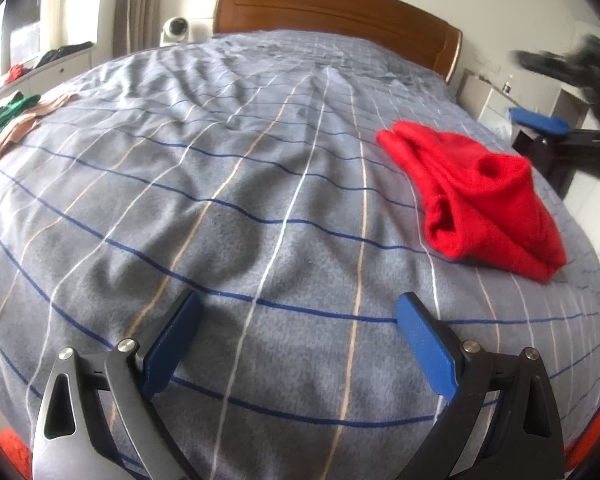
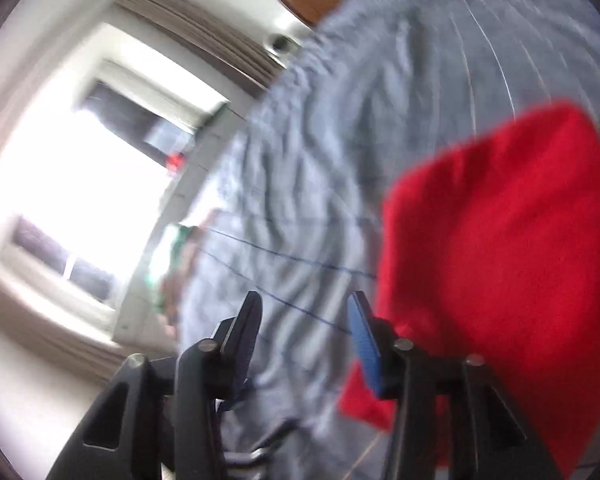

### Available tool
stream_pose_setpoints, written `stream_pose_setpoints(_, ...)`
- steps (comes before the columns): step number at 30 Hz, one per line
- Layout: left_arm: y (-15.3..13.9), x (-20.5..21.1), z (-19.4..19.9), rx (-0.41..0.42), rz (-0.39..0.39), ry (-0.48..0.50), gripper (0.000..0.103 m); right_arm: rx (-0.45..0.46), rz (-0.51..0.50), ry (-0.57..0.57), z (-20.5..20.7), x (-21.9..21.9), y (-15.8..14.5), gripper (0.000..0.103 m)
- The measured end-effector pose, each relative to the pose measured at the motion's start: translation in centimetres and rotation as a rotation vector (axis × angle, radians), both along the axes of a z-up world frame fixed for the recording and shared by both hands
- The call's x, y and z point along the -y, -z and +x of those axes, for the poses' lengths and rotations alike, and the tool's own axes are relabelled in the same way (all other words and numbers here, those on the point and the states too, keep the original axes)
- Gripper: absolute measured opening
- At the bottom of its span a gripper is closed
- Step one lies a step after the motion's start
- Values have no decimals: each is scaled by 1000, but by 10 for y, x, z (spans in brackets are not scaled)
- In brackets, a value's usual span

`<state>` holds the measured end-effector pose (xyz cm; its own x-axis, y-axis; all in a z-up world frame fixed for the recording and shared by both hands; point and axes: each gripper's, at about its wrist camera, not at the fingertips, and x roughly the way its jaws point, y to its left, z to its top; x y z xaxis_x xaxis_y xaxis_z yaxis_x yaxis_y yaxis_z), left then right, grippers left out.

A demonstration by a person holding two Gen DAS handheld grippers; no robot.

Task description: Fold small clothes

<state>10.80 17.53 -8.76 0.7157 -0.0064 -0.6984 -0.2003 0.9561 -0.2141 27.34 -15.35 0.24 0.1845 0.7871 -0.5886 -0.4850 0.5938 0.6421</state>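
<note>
A small red garment (image 1: 484,200) lies crumpled on the right side of the grey plaid bed cover (image 1: 240,200). My left gripper (image 1: 298,320) is open and empty, low over the cover, well to the left of the garment and nearer than it. The right gripper (image 1: 572,92) shows blurred at the far right edge, above and beyond the garment. In the right wrist view, which is blurred and tilted, my right gripper (image 2: 306,312) is open and empty, with the red garment (image 2: 500,260) just to its right.
A wooden headboard (image 1: 332,12) stands at the far end of the bed. Green and beige clothes (image 1: 8,120) lie at the bed's left edge beside a white dresser (image 1: 56,68). A dark stool with a blue item (image 1: 540,128) stands off the right side.
</note>
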Motion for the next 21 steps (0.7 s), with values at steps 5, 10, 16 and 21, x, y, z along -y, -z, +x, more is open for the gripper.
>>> stream_pose_setpoints(5,2,3,4,-8,16,-8,98,239,-333,26,-10,31,-17,52)
stream_pose_setpoints(10,4,12,1,-12,73,0,98,224,-445,-93,-41,-9,51,27)
stream_pose_setpoints(16,-16,4,-6,6,-8,13,98,286,-426,-156,-80,-53,75,32)
stream_pose_setpoints(21,-67,2,42,71,-268,133,101,285,-260,-38,-75,14,20,72)
